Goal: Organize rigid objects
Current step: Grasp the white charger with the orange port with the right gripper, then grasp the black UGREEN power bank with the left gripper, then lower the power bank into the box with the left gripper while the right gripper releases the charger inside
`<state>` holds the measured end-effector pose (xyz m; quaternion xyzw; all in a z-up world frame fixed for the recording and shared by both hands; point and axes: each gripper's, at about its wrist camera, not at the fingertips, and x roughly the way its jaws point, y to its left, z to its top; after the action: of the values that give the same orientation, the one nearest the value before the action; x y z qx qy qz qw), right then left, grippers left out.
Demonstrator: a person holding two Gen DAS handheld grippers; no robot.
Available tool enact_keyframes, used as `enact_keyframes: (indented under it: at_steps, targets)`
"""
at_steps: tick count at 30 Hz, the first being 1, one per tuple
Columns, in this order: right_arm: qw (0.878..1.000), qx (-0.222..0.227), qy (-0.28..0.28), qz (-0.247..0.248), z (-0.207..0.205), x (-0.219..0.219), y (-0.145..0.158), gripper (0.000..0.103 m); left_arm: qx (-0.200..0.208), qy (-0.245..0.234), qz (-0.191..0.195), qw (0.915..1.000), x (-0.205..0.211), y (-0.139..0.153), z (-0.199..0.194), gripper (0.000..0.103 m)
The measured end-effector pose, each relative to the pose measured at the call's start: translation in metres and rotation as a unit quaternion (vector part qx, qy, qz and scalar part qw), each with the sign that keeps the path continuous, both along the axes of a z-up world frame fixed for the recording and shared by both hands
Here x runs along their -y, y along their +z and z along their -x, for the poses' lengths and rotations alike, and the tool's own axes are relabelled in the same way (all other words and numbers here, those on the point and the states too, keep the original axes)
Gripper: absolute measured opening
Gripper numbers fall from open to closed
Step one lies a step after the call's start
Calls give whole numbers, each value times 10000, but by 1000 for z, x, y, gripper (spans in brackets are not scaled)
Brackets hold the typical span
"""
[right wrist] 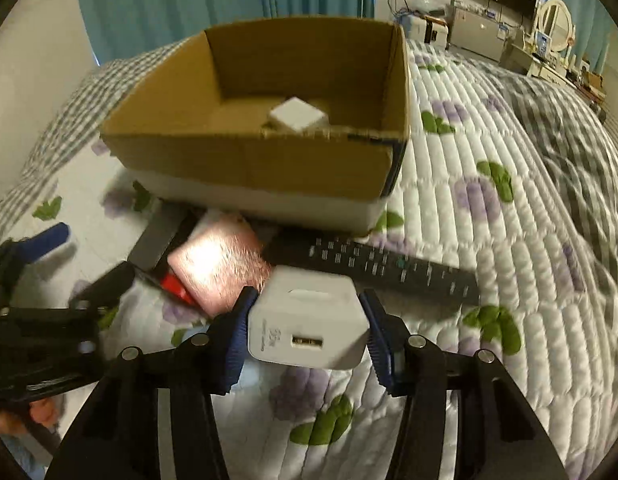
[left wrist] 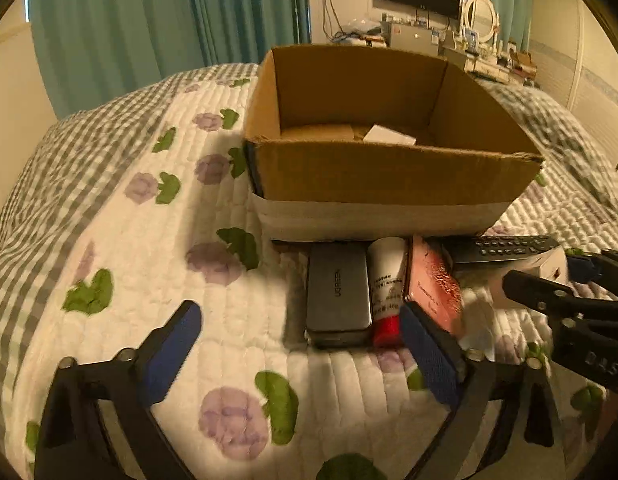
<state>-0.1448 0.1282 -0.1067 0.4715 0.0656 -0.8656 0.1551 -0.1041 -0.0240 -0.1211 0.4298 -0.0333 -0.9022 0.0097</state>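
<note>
Quilted white bedcover with purple flowers lies under everything. On it sits a big brown cardboard box, open on top, with a small white cube inside. Just in front of the box, side by side, lie a black remote, a grey case, a pink box and a white tube with a red cap. The right gripper squeezes a white charger between its blue pads, just above the bedcover near the remote. The left gripper is spread wide with nothing in it, by the grey case.
</note>
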Motion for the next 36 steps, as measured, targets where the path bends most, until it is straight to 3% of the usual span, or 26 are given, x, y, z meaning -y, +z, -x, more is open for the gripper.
enact_keyframes:
  at_steps: [8, 11, 14, 16, 17, 24, 29, 36]
  targets:
    - [9995, 145, 31, 263, 5, 9, -8, 50, 336, -6, 13, 9994, -3, -23, 24, 86]
    - [9994, 187, 55, 277, 3, 8, -10, 50, 419, 13, -171, 9990, 2, -26, 29, 85]
    - [9994, 215, 46, 254, 3, 8, -12, 50, 610, -276, -124, 9977, -5, -33, 29, 69]
    - [9994, 213, 50, 267, 2, 9, -12, 50, 673, -438, -246, 9965, -8, -35, 29, 46]
    - [9994, 207, 47, 272, 1, 8, -11, 50, 705, -541, -342, 9955, -10, -35, 28, 43]
    - [9995, 99, 9, 288, -7, 6, -4, 50, 547, -513, -436, 9962, -3, -21, 7, 42]
    - [9989, -128, -17, 447, -18, 3, 17, 50, 329, -453, -552, 9969, 6, 0, -22, 42]
    - [9976, -560, -7, 397, -31, 4, 55, 50, -288, -588, -692, 9955, 6, 52, -42, 42]
